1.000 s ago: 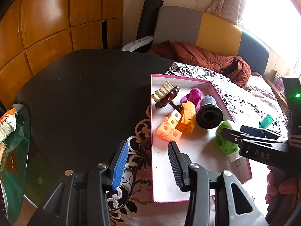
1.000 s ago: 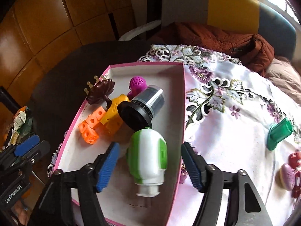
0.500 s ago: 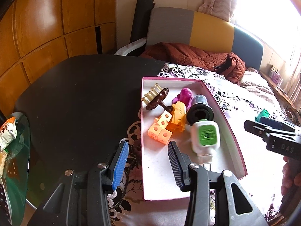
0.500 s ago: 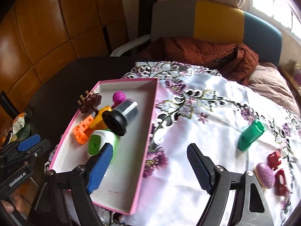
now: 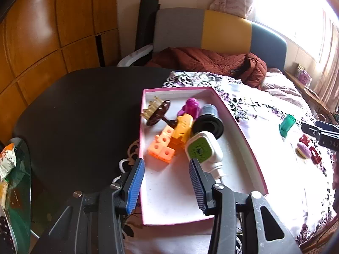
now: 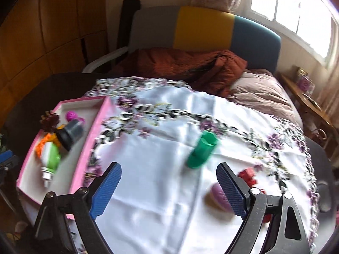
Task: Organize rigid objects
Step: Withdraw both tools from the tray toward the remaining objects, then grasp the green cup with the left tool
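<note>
the pink box sits at the cloth's left edge on the dark table, holding toys; a green cap lies mid-cloth on the embroidered tablecloth; the right gripper is opening, empty; the left gripper hangs unclenched, empty, over the box's near end; a striped sofa stands behind.

Black table under embroidered cloth

Pink box, floral white tablecloth
</note>
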`<state>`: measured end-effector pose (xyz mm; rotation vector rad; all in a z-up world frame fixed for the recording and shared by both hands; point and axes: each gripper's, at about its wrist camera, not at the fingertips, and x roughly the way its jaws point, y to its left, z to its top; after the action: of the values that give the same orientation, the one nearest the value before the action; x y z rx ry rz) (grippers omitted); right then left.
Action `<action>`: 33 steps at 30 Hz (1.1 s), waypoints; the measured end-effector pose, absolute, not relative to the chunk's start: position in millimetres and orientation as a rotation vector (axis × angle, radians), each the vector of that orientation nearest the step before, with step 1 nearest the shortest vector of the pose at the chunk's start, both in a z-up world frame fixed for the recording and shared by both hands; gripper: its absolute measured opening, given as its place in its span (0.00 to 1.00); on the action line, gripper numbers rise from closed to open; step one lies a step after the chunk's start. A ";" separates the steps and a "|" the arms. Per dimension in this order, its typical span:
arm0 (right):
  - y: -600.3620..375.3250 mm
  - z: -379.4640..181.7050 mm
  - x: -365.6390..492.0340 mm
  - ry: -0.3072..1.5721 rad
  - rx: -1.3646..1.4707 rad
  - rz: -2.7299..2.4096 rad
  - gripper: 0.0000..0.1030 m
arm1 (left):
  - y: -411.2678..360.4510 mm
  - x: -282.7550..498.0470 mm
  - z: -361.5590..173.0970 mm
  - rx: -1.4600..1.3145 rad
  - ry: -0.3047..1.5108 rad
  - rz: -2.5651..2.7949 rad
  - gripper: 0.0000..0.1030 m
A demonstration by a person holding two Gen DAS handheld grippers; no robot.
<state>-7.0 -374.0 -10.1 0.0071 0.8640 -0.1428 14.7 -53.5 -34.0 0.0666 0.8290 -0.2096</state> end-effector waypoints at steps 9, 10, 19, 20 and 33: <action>-473.8 -29.7 -34.2 0.838 0.174 -0.389 0.92 | -81.3 10.6 -31.2 0.120 0.829 -0.264 0.43; -484.4 -34.2 -37.4 0.838 0.216 -0.415 0.92 | -84.9 10.6 -30.6 0.127 0.828 -0.271 0.43; -525.9 -36.3 -54.6 0.814 0.413 -0.546 0.95 | -129.0 10.6 -26.6 0.169 0.832 -0.368 0.43; -528.5 -36.5 -56.1 0.814 0.422 -0.559 0.95 | -135.4 11.0 -26.4 0.173 0.835 -0.377 0.43; -554.5 -39.8 -71.1 0.811 0.554 -0.640 0.96 | -224.7 16.4 -36.6 0.229 0.879 -0.587 0.43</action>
<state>-71.1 -554.5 -39.8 0.5541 0.8107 -0.6400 16.4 -224.7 -36.6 0.2290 0.8793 -0.5871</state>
